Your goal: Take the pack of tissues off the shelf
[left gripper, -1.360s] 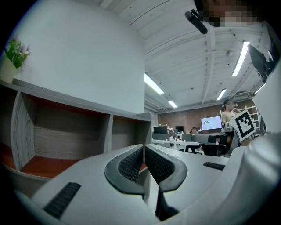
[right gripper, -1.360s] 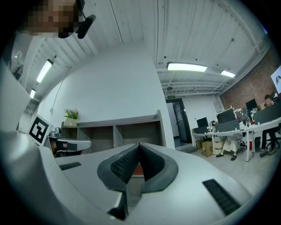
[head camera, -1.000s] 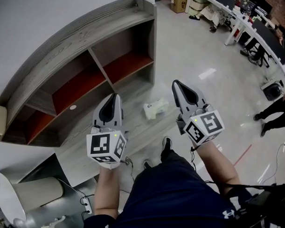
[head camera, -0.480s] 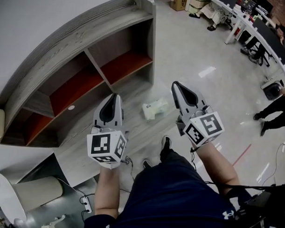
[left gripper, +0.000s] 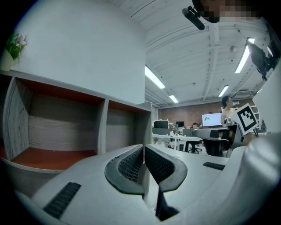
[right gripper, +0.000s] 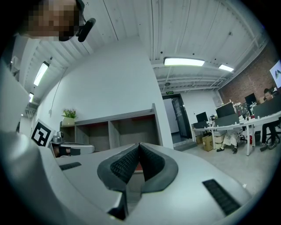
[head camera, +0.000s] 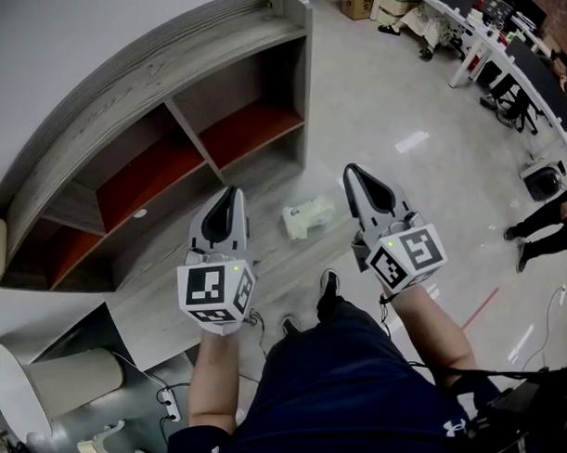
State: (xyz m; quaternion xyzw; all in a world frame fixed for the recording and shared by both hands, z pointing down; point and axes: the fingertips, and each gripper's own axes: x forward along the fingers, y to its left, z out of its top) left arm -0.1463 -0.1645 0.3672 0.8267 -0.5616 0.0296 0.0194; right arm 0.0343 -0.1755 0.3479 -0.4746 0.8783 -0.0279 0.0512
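Note:
A pale green and white pack of tissues [head camera: 308,217] lies on the low grey front board of the wooden shelf [head camera: 158,95], in the gap between my two grippers. My left gripper [head camera: 232,193] hangs left of the pack, jaws shut with nothing between them. My right gripper [head camera: 353,171] hangs right of it, also shut and empty. In the left gripper view the closed fingertips [left gripper: 144,147] face the shelf's red-floored compartments [left gripper: 57,156]. In the right gripper view the closed tips [right gripper: 139,145] point at the shelf [right gripper: 114,127] from further off. The pack is hidden in both gripper views.
A potted plant [right gripper: 69,115] stands on the shelf's top left end. White desks with seated people [head camera: 500,46] fill the room at the right. A cardboard box [head camera: 356,3] sits on the floor behind. A white cylinder and cables [head camera: 48,387] lie at my lower left.
Both grippers stay put and shut. The head view has shifted slightly, so the shelf and pack sit a little differently in the picture.

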